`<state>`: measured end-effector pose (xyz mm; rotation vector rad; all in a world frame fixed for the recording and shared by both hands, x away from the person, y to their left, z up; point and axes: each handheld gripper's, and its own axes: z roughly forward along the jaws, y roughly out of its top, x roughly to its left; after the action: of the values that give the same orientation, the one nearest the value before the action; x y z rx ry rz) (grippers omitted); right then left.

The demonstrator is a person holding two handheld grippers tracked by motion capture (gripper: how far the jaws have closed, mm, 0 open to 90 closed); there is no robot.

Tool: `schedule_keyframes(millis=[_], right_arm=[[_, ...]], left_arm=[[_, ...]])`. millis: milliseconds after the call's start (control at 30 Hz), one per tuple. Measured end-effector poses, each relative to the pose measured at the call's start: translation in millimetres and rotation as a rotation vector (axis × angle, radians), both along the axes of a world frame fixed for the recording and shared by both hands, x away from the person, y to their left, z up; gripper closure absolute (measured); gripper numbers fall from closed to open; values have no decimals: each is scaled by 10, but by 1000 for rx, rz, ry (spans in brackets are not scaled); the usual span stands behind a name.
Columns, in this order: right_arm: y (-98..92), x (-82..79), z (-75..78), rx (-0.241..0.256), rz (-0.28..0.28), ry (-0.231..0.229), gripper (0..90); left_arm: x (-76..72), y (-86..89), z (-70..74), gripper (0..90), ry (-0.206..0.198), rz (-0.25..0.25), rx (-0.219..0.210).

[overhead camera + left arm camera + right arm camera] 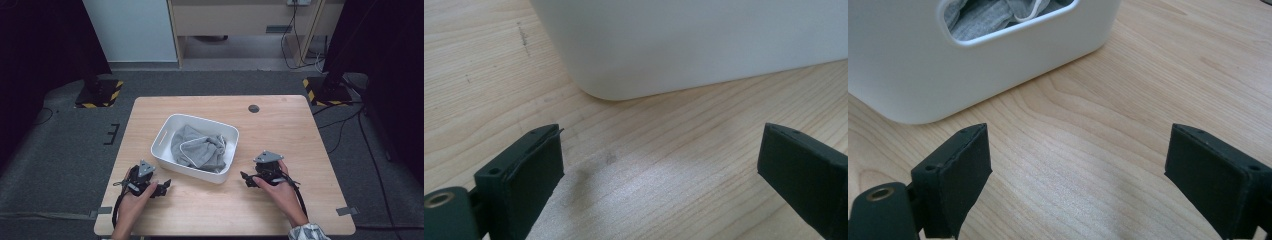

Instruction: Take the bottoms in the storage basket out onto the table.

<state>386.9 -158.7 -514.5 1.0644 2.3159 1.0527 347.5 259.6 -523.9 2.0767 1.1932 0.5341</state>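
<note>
A white plastic bin (165,131) sits in the middle of the wooden table, and a crumpled grey cloth (199,148) with white trim lies inside it. My left gripper (162,188) rests on the table just off the bin's near left corner, open and empty; its own view faces the bin's white wall (704,45). My right gripper (246,179) rests to the right of the bin, open with nothing between its jaws. In the right gripper view the bin's handle cut-out (1008,22) shows the grey cloth (983,15) behind it.
The light wooden table (285,130) has a round dark grommet (254,108) near its far edge. Tape marks (347,210) sit at the near corners. Black stands with yellow-striped bases (100,92) flank the table on the grey carpet.
</note>
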Motion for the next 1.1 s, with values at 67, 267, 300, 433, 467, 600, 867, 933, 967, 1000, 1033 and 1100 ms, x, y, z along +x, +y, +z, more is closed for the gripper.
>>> schedule_keyframes(millis=[67, 267, 300, 433, 467, 600, 867, 933, 967, 1000, 1033, 1100], right_arm=[[-7, -6, 17, 7, -5, -4, 109], [14, -35, 49, 8, -1, -14, 100], [24, -39, 55, 2, 7, -14, 95], [68, -44, 158, 9, 20, -1, 102], [68, -44, 158, 9, 20, -1, 102], [131, -95, 372, 37, 47, -12, 100], [251, -69, 752, 36, 99, -42, 66], [272, -37, 862, 46, 102, -45, 60], [287, -14, 908, 55, 104, -44, 60], [304, 11, 952, 67, 108, -28, 60], [325, 38, 989, 75, 110, -20, 54], [366, 90, 1061, 68, 118, -30, 54]], left_arm=[[-4, -8, -5, 38, 1, -2, 2], [-10, -12, -9, 38, 4, -3, -2], [-9, -9, -10, 38, 5, -2, -6], [-7, -5, -14, 38, 6, 0, -5], [-5, -3, -14, 38, 5, 1, -4], [-6, 6, -3, 39, -1, 6, -4], [-14, -6, -6, 39, 0, 0, 1], [-13, -4, -7, 40, 0, 2, 0], [-13, -2, -8, 39, 1, 2, 0], [-13, -2, -8, 39, 1, 2, 0], [-14, 0, -10, 39, 2, 5, 3], [-10, 0, -18, 39, 2, 9, 0]])
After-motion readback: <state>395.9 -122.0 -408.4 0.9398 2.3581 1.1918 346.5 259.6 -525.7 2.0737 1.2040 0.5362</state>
